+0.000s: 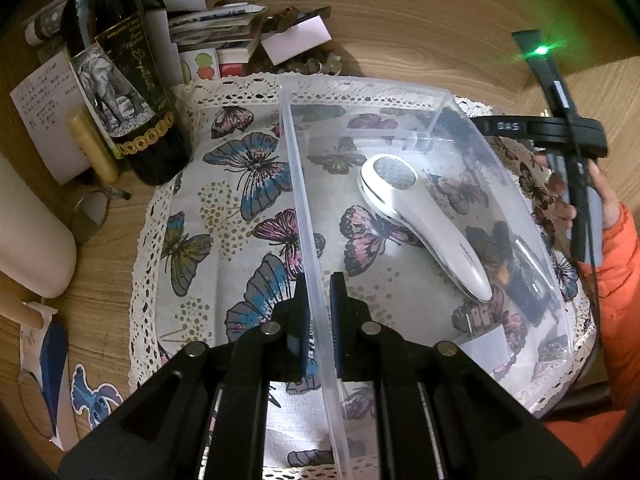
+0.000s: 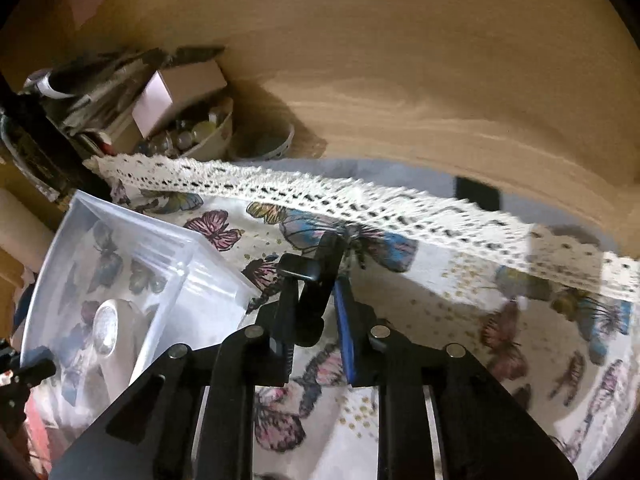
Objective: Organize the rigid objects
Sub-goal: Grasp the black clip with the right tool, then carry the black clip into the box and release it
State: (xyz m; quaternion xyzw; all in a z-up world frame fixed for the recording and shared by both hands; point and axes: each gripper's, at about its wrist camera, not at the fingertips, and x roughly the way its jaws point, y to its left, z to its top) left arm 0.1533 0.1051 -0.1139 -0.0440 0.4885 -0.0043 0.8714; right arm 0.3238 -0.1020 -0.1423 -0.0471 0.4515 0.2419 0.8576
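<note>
A clear plastic bin (image 1: pixel 436 96) sits on the butterfly cloth (image 1: pixel 224 208). A white handheld lint shaver (image 1: pixel 420 216) lies inside it, with small dark items (image 1: pixel 524 280) near its right wall. My left gripper (image 1: pixel 318 320) is shut on the bin's left wall. My right gripper (image 2: pixel 320 304) is shut on a black rod-shaped object (image 2: pixel 320 284), held above the cloth (image 2: pixel 440 312) to the right of the bin (image 2: pixel 168 264). The right gripper also shows in the left wrist view (image 1: pixel 576 168), beyond the bin's right side.
A dark wine bottle (image 1: pixel 120 80), a stack of papers and boxes (image 1: pixel 216 24), a bowl of coins (image 2: pixel 196 132) and a pale cylinder (image 1: pixel 28 232) crowd the wooden table's left and back. A Stitch sticker (image 1: pixel 94 396) lies at front left.
</note>
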